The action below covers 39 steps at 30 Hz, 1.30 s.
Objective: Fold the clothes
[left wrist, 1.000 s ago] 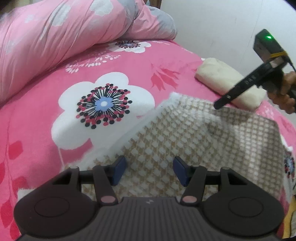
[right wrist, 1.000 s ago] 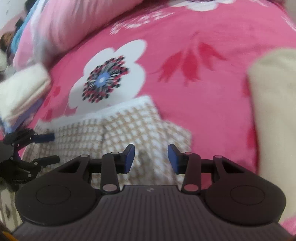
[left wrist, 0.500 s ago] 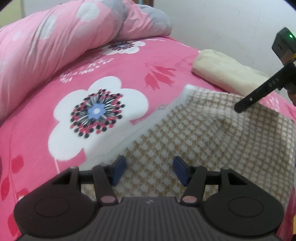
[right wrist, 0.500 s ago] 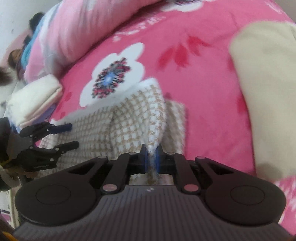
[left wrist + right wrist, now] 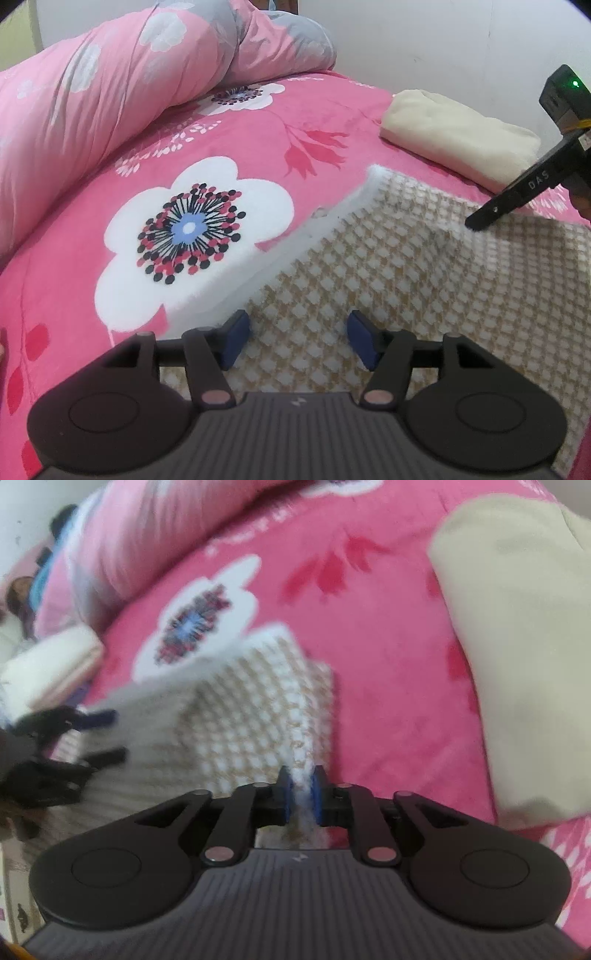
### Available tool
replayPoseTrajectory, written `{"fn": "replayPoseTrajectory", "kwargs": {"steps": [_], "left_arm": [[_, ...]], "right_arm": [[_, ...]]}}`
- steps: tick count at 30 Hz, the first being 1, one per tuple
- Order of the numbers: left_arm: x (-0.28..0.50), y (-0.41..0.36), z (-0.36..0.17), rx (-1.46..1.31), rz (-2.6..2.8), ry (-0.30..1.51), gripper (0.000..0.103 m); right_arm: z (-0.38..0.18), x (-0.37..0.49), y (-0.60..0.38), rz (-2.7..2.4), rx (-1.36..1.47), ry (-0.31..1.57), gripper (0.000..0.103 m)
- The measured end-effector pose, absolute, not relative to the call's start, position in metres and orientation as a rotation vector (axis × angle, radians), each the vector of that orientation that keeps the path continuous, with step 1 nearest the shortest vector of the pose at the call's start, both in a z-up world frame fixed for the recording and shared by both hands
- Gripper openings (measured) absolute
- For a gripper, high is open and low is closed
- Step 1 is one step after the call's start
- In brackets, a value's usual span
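Right wrist view: right claw opening, checked knit garment bunched between pads.
Left claw released, spread over garment's flat part; garment on pink floral bed, near folded cream cloth.

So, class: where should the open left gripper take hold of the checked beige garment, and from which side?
Grip the white-edged hem on the checked garment, coming from the pink bedspread side with the left gripper. That edge is free and slightly lifted. The right gripper, jaws opening, still has a fold between its pads.
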<state>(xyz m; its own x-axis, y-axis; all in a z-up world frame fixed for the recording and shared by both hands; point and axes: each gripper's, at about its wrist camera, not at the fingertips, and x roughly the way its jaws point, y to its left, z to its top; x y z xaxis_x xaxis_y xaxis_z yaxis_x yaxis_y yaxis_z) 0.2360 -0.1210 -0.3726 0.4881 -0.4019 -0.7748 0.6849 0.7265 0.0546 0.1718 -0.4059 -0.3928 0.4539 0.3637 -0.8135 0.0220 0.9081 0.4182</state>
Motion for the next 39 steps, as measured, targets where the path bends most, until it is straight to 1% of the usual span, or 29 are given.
{"fn": "replayPoseTrajectory", "kwargs": {"steps": [7,11,14,15,16,18,20,21,22,24,28,31,33,34,35,37,39], "left_arm": [[0.234,-0.120,-0.367,0.354,-0.647,0.814,0.062],[0.227,-0.112,-0.357,0.323,-0.620,0.805,0.062],[0.222,-0.100,-0.349,0.291,-0.592,0.808,0.062],[0.220,-0.094,-0.348,0.283,-0.578,0.812,0.062],[0.219,-0.087,-0.347,0.276,-0.560,0.820,0.062],[0.217,-0.072,-0.345,0.264,-0.518,0.836,0.062],[0.215,-0.055,-0.345,0.245,-0.468,0.858,0.062],[0.215,-0.045,-0.345,0.231,-0.442,0.872,0.062],[0.215,-0.035,-0.345,0.216,-0.415,0.885,0.062],[0.212,-0.015,-0.345,0.180,-0.362,0.911,0.062],[0.209,0.023,-0.342,0.140,-0.270,0.946,0.061],[0.206,0.049,-0.345,0.092,-0.192,0.983,0.061],[0.205,0.065,-0.349,0.037,-0.157,1.015,0.056],[0.205,0.072,-0.351,0.009,-0.149,1.032,0.051],[0.206,0.079,-0.353,-0.019,-0.144,1.046,0.048],[0.210,0.087,-0.357,-0.067,-0.151,1.053,0.048],[0.216,0.093,-0.361,-0.109,-0.163,1.055,0.045]], "right_arm": [[-0.369,0.178,-0.406,0.238,0.321,1.078,0.018],[-0.347,0.198,-0.405,0.257,0.322,1.006,0.019],[-0.351,0.228,-0.405,0.294,0.379,1.020,0.031],[-0.353,0.239,-0.405,0.306,0.399,1.027,0.039],[-0.355,0.249,-0.405,0.318,0.419,1.033,0.044],[-0.369,0.267,-0.406,0.327,0.438,1.074,0.047],[-0.386,0.281,-0.408,0.313,0.444,1.128,0.047],[-0.393,0.284,-0.409,0.327,0.472,1.150,0.046],[-0.398,0.287,-0.411,0.355,0.515,1.165,0.033],[-0.395,0.286,-0.407,0.394,0.507,1.158,0.009],[-0.366,0.277,-0.403,0.438,0.514,1.034,0.007],[-0.370,0.278,-0.405,0.396,0.502,1.032,0.007],[-0.383,0.282,-0.407,0.356,0.519,1.067,0.007],[-0.388,0.283,-0.407,0.345,0.523,1.077,0.008],[-0.390,0.284,-0.406,0.339,0.528,1.081,0.008],[-0.394,0.284,-0.404,0.329,0.540,1.086,0.008],[-0.398,0.284,-0.405,0.314,0.569,1.098,0.009]]}}
